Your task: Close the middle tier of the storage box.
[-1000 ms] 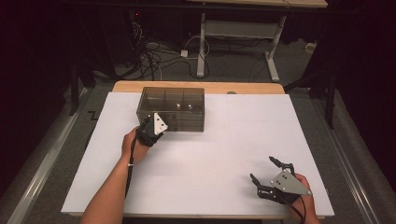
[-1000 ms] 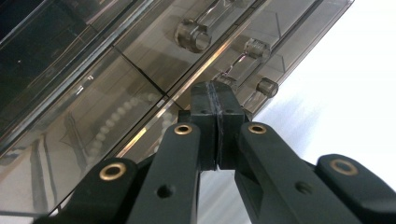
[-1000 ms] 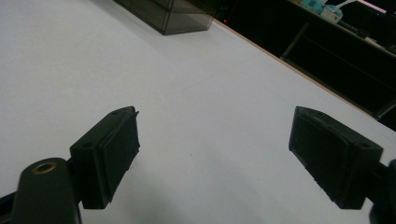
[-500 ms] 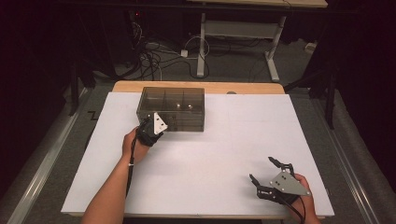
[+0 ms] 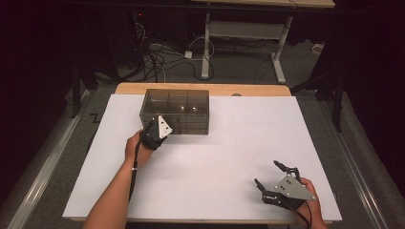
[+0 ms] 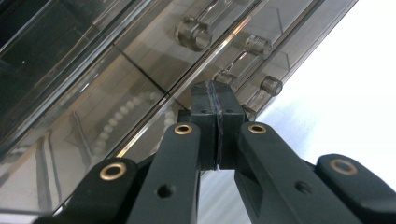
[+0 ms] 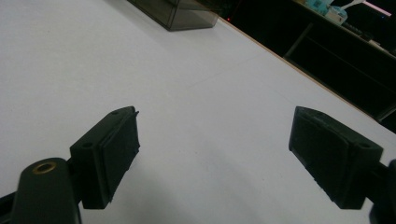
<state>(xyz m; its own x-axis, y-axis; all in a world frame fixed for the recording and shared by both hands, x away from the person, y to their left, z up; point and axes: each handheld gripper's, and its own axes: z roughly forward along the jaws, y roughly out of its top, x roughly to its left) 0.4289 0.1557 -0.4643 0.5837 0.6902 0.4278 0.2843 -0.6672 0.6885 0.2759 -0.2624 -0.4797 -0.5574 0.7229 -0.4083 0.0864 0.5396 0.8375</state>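
Note:
A smoky see-through drawer box [image 5: 176, 109] stands at the back left of the white table top [image 5: 229, 143]. My left gripper [image 5: 157, 128] is up against its front lower left corner. In the left gripper view the two pads of this gripper [image 6: 217, 100] press flat together with nothing between them, right by the box front [image 6: 93, 93] and its clear round knobs [image 6: 194, 33]. A string of white beads [image 6: 121, 112] shows through the wall. My right gripper [image 5: 267, 172] rests near the front right edge, its jaws wide apart over bare table [image 7: 215, 144].
The box's corner [image 7: 182, 11] lies far off in the right gripper view. Behind the table are desk legs [image 5: 206, 43] and a tangle of cables [image 5: 157, 52] on the floor. A wooden strip [image 5: 200, 88] runs along the table's far edge.

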